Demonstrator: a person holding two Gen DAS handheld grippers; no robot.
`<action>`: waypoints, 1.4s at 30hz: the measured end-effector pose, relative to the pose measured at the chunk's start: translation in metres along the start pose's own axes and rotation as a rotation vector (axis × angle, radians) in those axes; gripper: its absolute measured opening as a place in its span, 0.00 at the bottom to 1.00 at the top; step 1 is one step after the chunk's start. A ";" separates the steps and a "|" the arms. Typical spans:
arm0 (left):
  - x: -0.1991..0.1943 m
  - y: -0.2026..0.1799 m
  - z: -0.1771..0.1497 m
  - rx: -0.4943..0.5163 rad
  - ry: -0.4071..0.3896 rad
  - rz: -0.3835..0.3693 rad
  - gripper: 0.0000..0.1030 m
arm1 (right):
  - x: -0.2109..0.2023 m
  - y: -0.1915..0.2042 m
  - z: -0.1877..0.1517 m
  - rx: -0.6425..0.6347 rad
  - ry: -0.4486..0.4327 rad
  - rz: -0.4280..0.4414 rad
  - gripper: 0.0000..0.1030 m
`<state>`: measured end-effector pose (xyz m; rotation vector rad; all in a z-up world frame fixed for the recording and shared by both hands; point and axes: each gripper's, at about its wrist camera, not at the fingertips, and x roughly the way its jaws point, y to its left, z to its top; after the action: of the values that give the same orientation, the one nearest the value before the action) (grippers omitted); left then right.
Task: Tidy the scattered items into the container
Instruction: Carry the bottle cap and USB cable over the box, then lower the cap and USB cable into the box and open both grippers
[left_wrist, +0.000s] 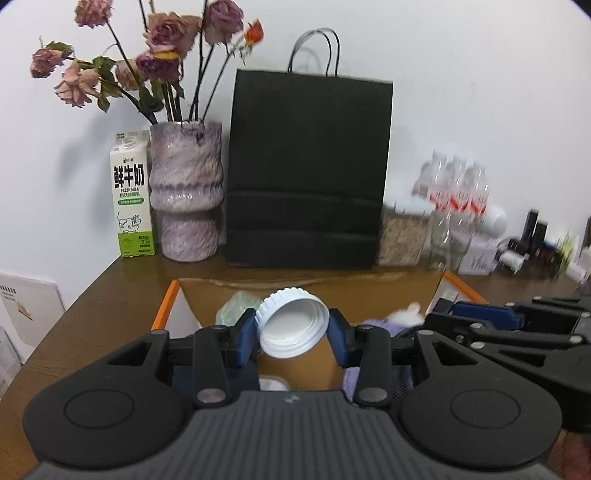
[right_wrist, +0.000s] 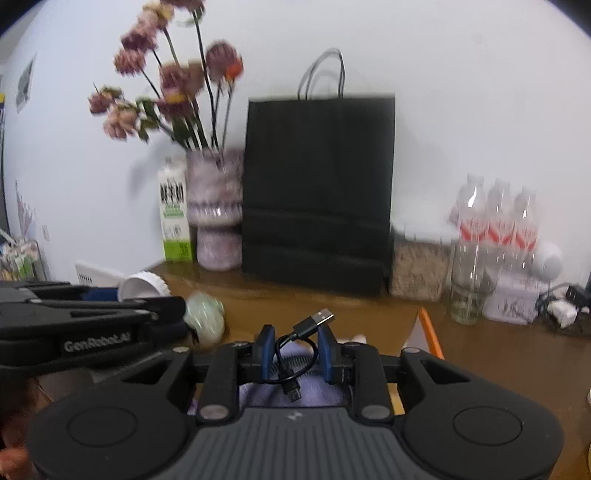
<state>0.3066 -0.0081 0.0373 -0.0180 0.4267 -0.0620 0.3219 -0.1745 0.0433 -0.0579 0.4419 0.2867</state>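
On the tabletop (left_wrist: 110, 295), the open cardboard box (left_wrist: 314, 291) lies under both tools. The left hand-held gripper (left_wrist: 293, 338) pinches a white lid (left_wrist: 293, 325); the right hand-held gripper (right_wrist: 296, 347) pinches a coiled black cable (right_wrist: 295, 350). Both seem mid-carry; next, each must release its item inside the box.

Left gripper (left_wrist: 293, 332) and right gripper (right_wrist: 296, 349) side by side, jaws clamped.
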 end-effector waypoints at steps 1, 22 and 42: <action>0.001 0.000 -0.002 0.006 0.002 0.002 0.40 | 0.002 -0.001 -0.001 0.005 0.006 0.003 0.23; -0.022 0.003 0.007 0.046 -0.083 0.085 1.00 | -0.021 -0.015 0.011 0.050 -0.026 -0.004 1.00; -0.075 0.006 -0.004 0.001 -0.109 0.104 1.00 | -0.068 0.009 0.007 0.000 -0.057 -0.003 1.00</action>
<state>0.2368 0.0024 0.0648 0.0013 0.3185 0.0407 0.2630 -0.1825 0.0793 -0.0501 0.3854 0.2848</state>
